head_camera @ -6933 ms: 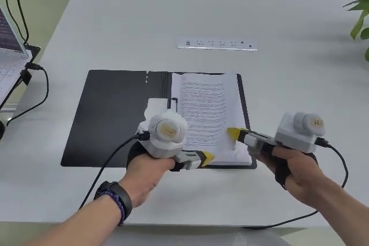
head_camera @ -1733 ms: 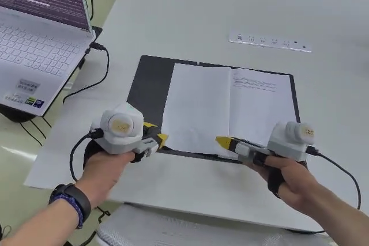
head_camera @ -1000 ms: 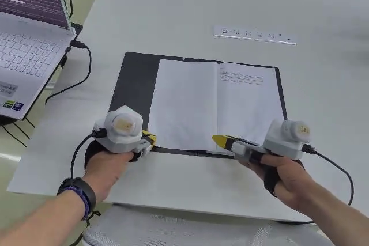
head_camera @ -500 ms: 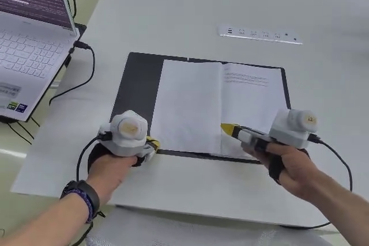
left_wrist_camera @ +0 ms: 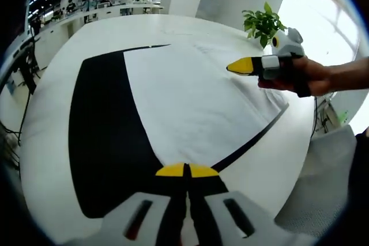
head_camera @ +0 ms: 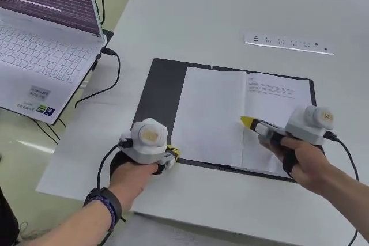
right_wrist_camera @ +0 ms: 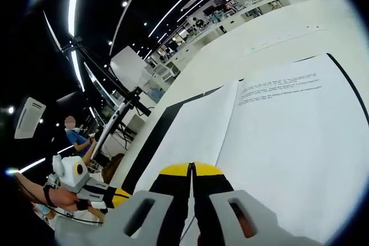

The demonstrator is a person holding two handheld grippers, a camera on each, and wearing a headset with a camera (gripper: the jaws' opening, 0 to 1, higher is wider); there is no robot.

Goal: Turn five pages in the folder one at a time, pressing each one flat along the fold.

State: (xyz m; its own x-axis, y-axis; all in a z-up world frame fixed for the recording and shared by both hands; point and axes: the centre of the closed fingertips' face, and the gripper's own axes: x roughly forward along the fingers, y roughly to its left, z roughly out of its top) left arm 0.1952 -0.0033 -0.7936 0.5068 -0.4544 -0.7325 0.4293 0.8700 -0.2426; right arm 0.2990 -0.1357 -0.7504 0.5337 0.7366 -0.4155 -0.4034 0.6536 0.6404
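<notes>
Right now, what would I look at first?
The open black folder with white paper pages lies in the middle of the white table. The yellow-tipped right gripper, shut, points at its fold, and the left gripper sits shut by the folder's near left corner. An open silver laptop stands at the far left.

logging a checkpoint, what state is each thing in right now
folder: open, lying flat
left page: blank side up, lying flat
right page: a few printed lines at the top, lying flat
laptop: lid open, screen lit
left gripper: fingers shut, holding nothing, at the folder's near edge
right gripper: fingers shut, holding nothing, tip by the fold
</notes>
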